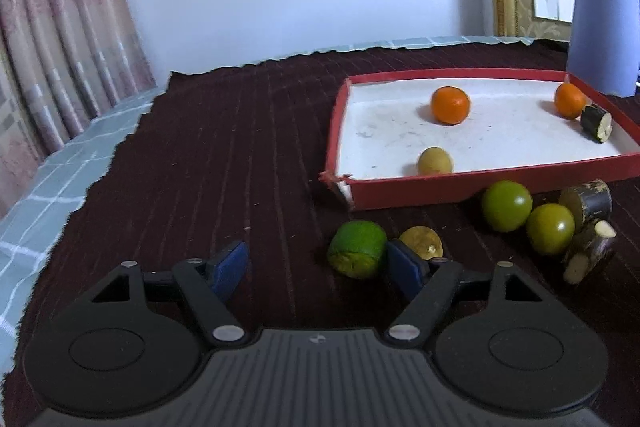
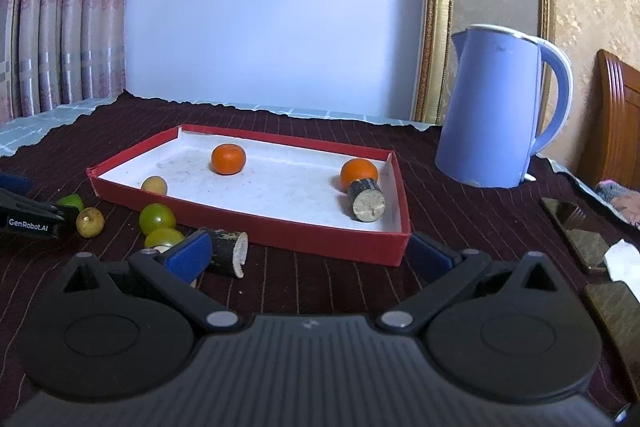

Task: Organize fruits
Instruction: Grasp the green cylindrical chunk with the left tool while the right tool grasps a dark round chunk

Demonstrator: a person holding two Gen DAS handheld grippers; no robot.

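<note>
A red tray (image 1: 460, 187) (image 2: 256, 227) with a white floor holds two oranges (image 1: 450, 105) (image 1: 570, 100), a small yellow fruit (image 1: 435, 161) and a dark sugarcane piece (image 1: 597, 123) (image 2: 366, 201). On the cloth in front lie a green fruit (image 1: 356, 249), a small yellow fruit (image 1: 421, 241), two round green fruits (image 1: 506, 205) (image 1: 550, 229) and sugarcane pieces (image 1: 588, 203) (image 2: 228, 253). My left gripper (image 1: 318, 267) is open and empty, its right finger beside the green fruit. My right gripper (image 2: 310, 255) is open and empty before the tray's near wall.
A blue kettle (image 2: 496, 107) (image 1: 600, 23) stands behind the tray at the right. A dark maroon cloth (image 1: 220, 167) covers the table, over a light tiled cloth (image 1: 48, 179). A phone (image 2: 576, 231) and tissue (image 2: 624, 259) lie at the far right.
</note>
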